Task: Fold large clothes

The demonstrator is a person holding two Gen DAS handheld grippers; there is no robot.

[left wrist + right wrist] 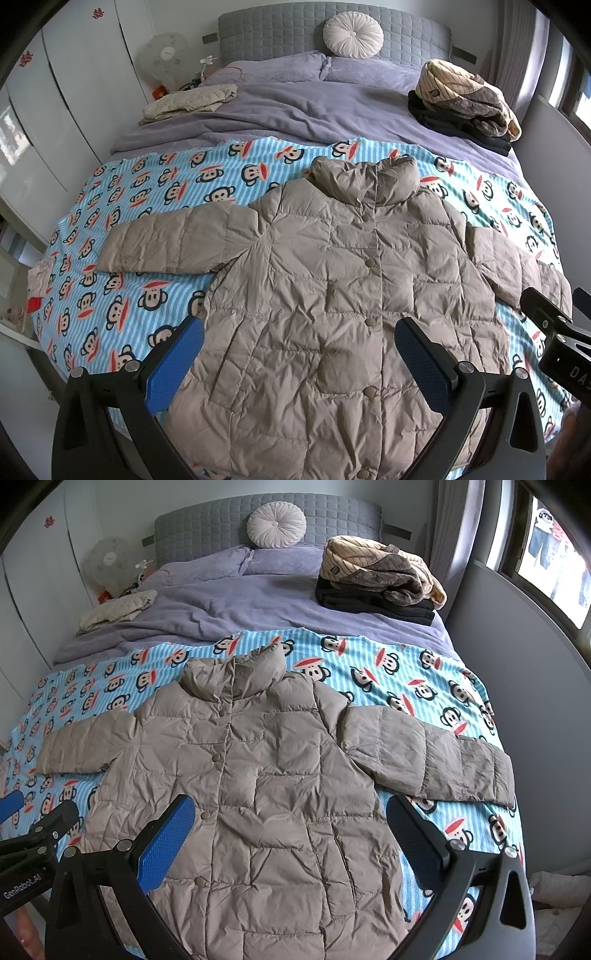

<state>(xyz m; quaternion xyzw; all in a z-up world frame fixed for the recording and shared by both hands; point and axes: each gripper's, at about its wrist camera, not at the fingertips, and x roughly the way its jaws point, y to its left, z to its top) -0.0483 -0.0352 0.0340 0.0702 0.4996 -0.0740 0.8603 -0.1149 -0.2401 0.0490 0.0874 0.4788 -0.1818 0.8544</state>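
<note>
A taupe quilted puffer jacket [325, 280] lies flat, front up and snapped shut, on a blue monkey-print blanket [122, 192], both sleeves spread sideways. It also shows in the right wrist view [258, 782]. My left gripper [299, 339] is open and empty, hovering above the jacket's lower body. My right gripper [290, 825] is open and empty, above the lower right part of the jacket; its body shows at the right edge of the left wrist view [554, 332]. The left gripper's body shows at the left edge of the right wrist view [33, 834].
A purple duvet [295, 107] covers the far half of the bed below a grey headboard [280, 26] and a round white cushion [352, 34]. A pile of clothes [465, 103] sits far right, a cream garment [188, 101] far left. A wall stands to the right [517, 657].
</note>
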